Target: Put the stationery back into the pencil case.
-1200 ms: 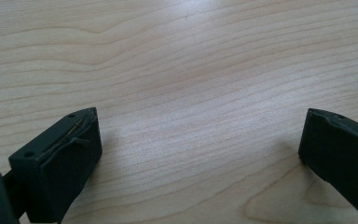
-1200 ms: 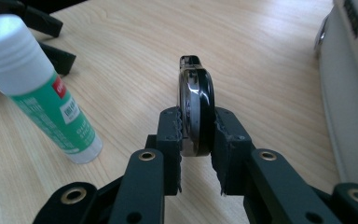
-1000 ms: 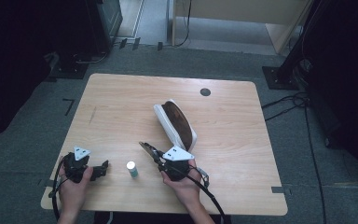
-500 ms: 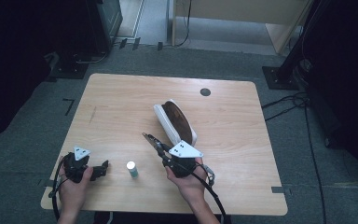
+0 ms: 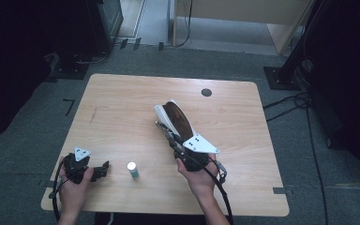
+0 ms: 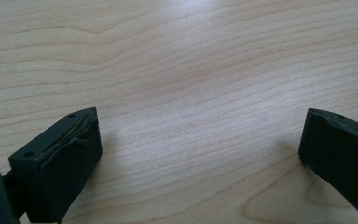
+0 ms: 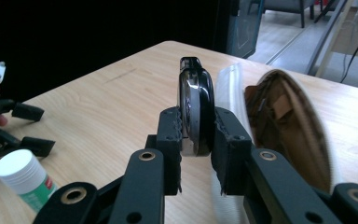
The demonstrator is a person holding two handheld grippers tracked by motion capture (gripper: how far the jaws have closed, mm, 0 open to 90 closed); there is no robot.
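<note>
- Pale wood grain covers the table (image 5: 122, 108) in the high view. The right gripper (image 5: 165, 131), in the person's right hand (image 5: 198, 176), points toward eleven o'clock, with its slim jaws drawn close together on something small and dark that this view leaves unclear. Just beyond its tip, at about one o'clock, lies a white oval case (image 5: 174, 120) with a brown inside, open side up. The left gripper (image 5: 104, 169) rests near the table's seven o'clock corner in the left hand (image 5: 72, 187), jaws pointing to three o'clock. A small glue stick (image 5: 132, 169) with a white cap stands between the two grippers, apart from both.
- Left gripper view: the two blocky matte black jaws stand wide apart with bare, smooth wood between them, holding nothing. The left gripper (image 6: 200, 144) hangs low over the table (image 6: 186, 70).
- Right gripper view: the right gripper (image 7: 198, 135) is clamped on a flat, glossy black disc (image 7: 196, 105) with a shiny rim, held on edge between ribbed pads. To its right, at two o'clock, the oval case (image 7: 289, 121) shows a white ribbed wall and brown lining. At eight o'clock stands the glue stick (image 7: 23, 179), white-capped with a green label; the left gripper (image 7: 9, 126) is at nine o'clock.
</note>
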